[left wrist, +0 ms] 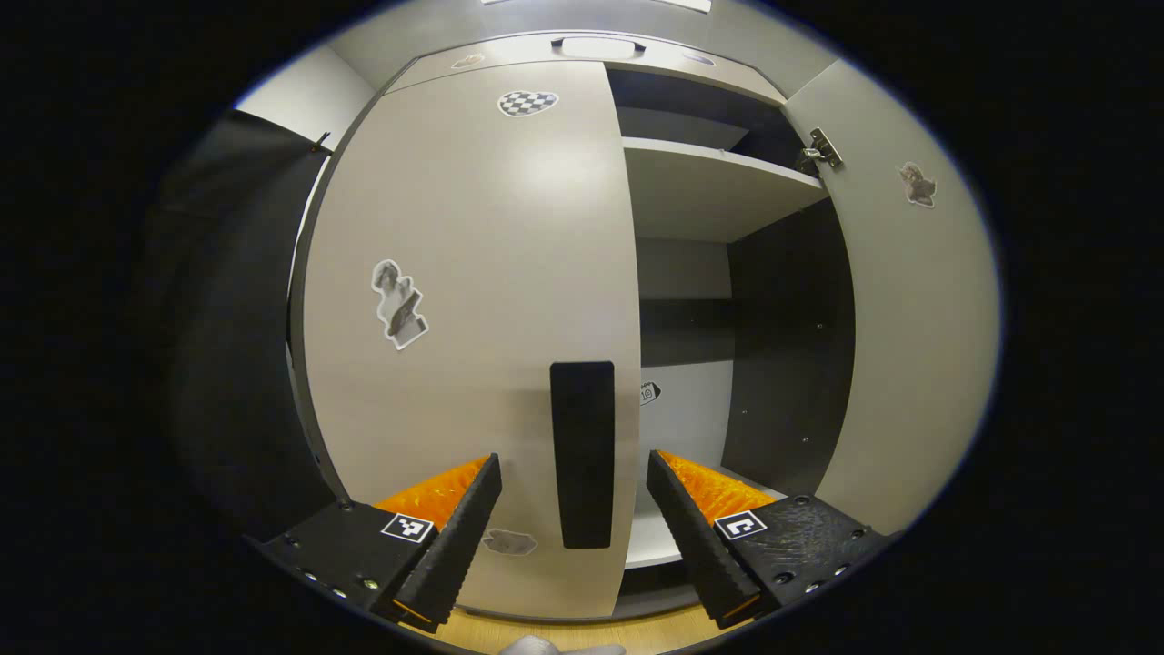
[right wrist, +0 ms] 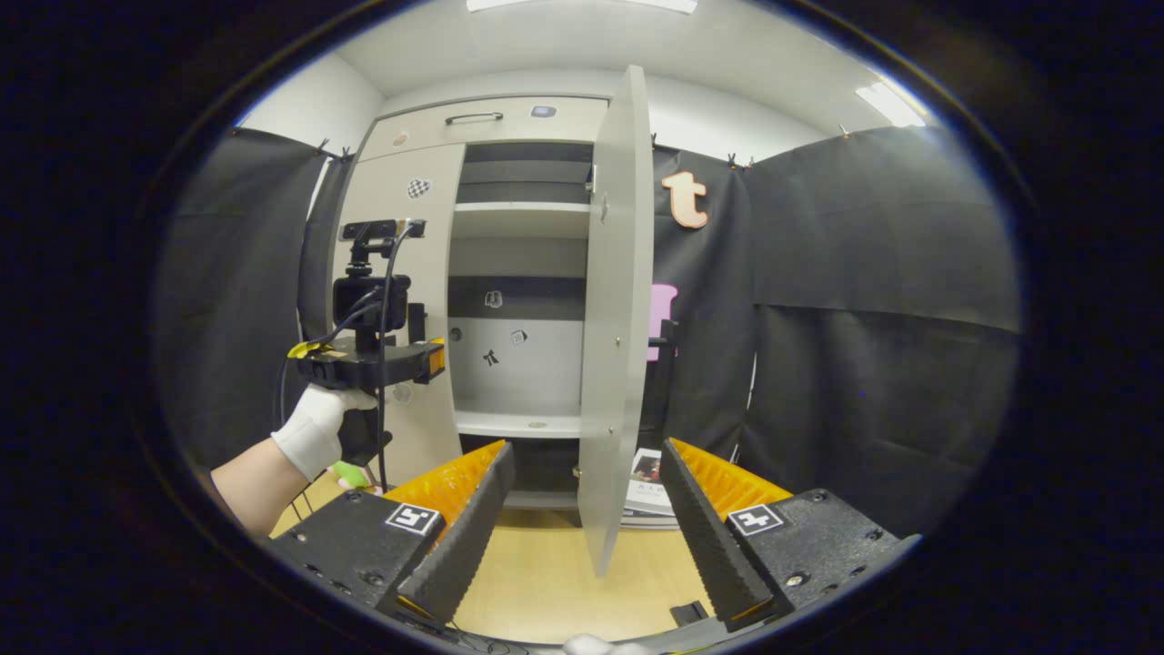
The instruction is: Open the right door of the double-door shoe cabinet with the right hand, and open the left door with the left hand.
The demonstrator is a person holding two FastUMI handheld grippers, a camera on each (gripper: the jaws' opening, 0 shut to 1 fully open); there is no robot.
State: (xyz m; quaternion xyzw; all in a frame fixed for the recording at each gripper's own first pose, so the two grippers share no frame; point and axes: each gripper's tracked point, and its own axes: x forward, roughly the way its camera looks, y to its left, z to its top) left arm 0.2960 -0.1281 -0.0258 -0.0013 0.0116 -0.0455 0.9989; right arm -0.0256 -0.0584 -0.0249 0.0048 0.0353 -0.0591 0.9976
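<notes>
Shoe cabinet (right wrist: 509, 300) against the booth wall, pale grey, with a drawer front and handle (right wrist: 474, 116) across the top. Right door (right wrist: 617, 309) swung wide, seen edge-on in the right gripper view; in the left gripper view its inner face (left wrist: 909, 346) stands at the right with a hinge (left wrist: 824, 148) near the top. Left door (left wrist: 473, 318) shut, flat to the cabinet front, carrying a checkered heart sticker (left wrist: 526, 102), a figure sticker (left wrist: 398, 304) and a long black vertical handle (left wrist: 582, 453) at its free edge. Left gripper (left wrist: 575, 473) faces that door, jaws wide, the handle between the two fingers with a gap each side; nothing gripped. Right gripper (right wrist: 587, 459) jaws wide too, empty, the open door's lower edge standing between its fingers but farther off. From the right gripper view: white-gloved hand (right wrist: 318, 428) holding the left gripper's body (right wrist: 368, 359) in front of the left door, cables trailing. Inside: white shelves (right wrist: 523, 207), dark back panel, small stickers. Booklet (right wrist: 650, 482) on the wooden floor (right wrist: 546, 573) by the open door.
</notes>
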